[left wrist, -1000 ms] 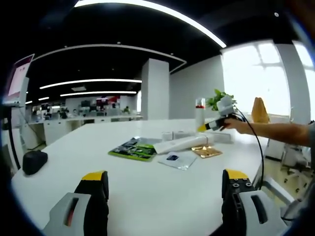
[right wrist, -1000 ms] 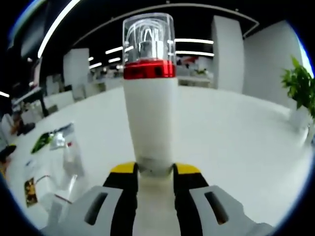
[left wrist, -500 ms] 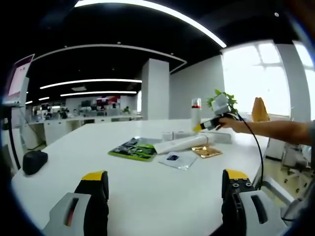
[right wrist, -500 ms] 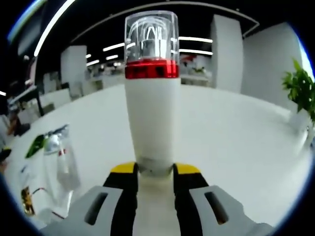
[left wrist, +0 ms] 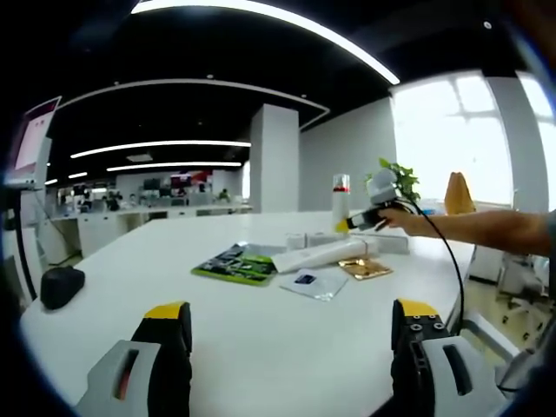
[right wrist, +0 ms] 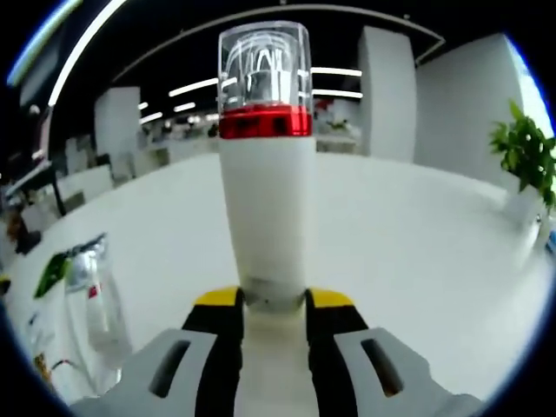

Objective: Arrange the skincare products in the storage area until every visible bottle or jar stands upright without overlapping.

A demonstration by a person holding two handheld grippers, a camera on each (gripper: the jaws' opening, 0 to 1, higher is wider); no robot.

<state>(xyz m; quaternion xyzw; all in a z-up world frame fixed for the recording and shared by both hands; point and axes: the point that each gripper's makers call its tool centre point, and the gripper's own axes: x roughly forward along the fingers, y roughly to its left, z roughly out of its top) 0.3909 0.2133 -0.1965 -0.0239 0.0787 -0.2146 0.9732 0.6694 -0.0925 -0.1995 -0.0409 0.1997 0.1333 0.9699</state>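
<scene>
Gripping white bottle (right wrist: 266, 221), right hand-held gripper (right wrist: 274, 308), no label legible

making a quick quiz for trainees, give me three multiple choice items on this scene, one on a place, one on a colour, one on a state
1. Where does the white tube lie?
A. on the table beside the gold packet
B. on the floor
C. inside a drawer

2. What colour is the band under the clear cap of the white bottle?
A. blue
B. red
C. green

3. How does the right gripper stand?
A. open above the table
B. shut on nothing
C. shut on the white bottle

Key: 1 A, the left gripper view shows the tube flat on the white table next to the gold packet. 2 B, the right gripper view shows a red ring below the clear cap. 3 C, both yellow-tipped jaws press the bottle's base; the left gripper is open.
</scene>
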